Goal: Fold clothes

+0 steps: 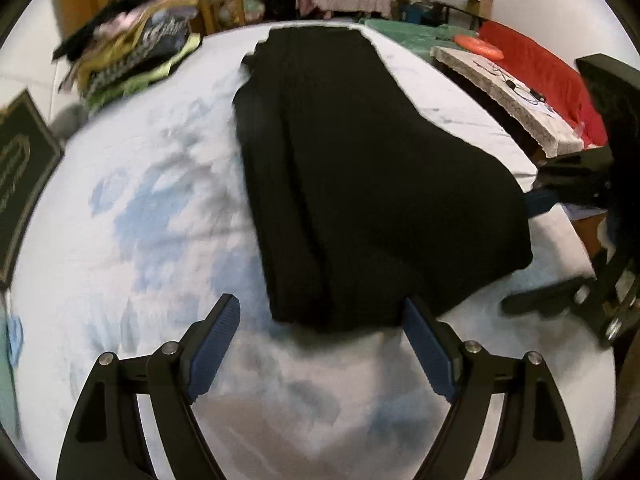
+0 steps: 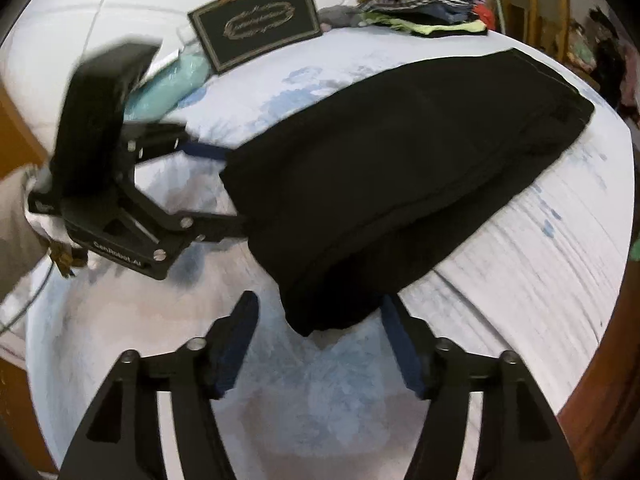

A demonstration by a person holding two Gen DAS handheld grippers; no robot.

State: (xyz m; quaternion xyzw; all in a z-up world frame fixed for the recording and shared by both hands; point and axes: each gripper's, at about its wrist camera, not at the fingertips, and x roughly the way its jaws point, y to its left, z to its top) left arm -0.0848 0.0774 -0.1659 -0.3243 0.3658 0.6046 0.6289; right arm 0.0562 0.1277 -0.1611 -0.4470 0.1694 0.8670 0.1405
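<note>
A folded black garment lies on the bed. The left gripper and the right gripper both stand released at its near edge, grasping nothing.

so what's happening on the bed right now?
A person is folding clothes with a pair of tongs in each hand. A black garment, already folded lengthwise, lies on the pale blue bedsheet. Both the left tongs and right tongs sit open at its near edge, gripping nothing. A stack of folded clothes waits at the far corner.
</note>
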